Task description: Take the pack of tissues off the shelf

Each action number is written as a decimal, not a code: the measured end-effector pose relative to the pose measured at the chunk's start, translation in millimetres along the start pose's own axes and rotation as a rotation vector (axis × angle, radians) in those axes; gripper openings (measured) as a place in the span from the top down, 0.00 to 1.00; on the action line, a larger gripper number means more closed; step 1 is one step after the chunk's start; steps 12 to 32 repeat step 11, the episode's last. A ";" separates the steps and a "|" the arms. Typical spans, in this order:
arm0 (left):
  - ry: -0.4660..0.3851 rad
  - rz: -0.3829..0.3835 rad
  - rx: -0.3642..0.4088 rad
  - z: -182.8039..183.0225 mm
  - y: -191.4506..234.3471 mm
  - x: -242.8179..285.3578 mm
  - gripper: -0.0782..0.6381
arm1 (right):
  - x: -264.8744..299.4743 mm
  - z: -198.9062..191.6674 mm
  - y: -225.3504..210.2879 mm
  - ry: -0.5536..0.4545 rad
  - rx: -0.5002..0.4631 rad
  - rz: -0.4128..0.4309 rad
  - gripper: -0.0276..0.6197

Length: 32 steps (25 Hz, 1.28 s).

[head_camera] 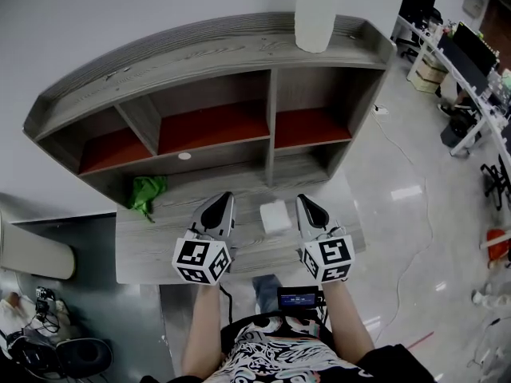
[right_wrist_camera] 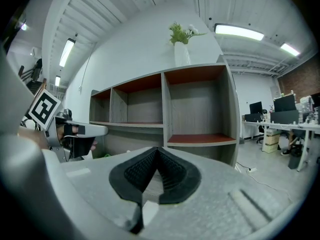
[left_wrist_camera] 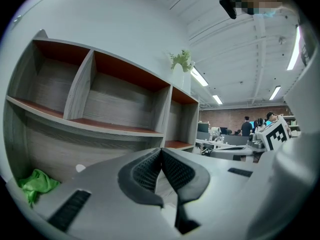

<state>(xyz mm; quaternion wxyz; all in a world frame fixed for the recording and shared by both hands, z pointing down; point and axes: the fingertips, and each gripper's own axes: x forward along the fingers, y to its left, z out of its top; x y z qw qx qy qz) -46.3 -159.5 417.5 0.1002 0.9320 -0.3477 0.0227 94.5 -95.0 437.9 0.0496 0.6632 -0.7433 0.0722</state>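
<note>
Head view: the pack of tissues (head_camera: 275,216) is lying on the grey wooden bench (head_camera: 152,254) at the foot of the shelf (head_camera: 200,50). It is sitting between the two pairs of fingers, closer to the right pair, and neither pair is gripping it. The compartments beyond the fingertips are showing bare. This is fitting two stages: the pack lying on the shelf unit's lowest board and waiting to be lifted, or the pack already brought down and set there. The pictures are not settling which. The left gripper (head_camera: 224,199) and right gripper (head_camera: 304,201) are both pointing toward the shelf, and a green cloth (head_camera: 146,191) is lying well to the left of the left fingers.

Left gripper view: the left fingers (left_wrist_camera: 147,171) are pressing together at their tips, with nothing between them. The cloth (left_wrist_camera: 35,183) is showing low to their left.

Right gripper view: the right fingers (right_wrist_camera: 172,174) are likewise meeting at the tips and carrying nothing. The left gripper (right_wrist_camera: 75,130) is showing off to their left.
</note>
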 end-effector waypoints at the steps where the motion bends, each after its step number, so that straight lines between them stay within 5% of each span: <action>1: 0.000 0.000 0.000 -0.2 0.5 -0.1 0.88 | 0.4 0.1 0.4 0.000 0.000 0.000 0.95; 32: -0.012 -0.010 -0.004 5.0 2.2 -0.8 0.88 | -0.5 0.3 0.7 0.005 0.004 -0.011 0.95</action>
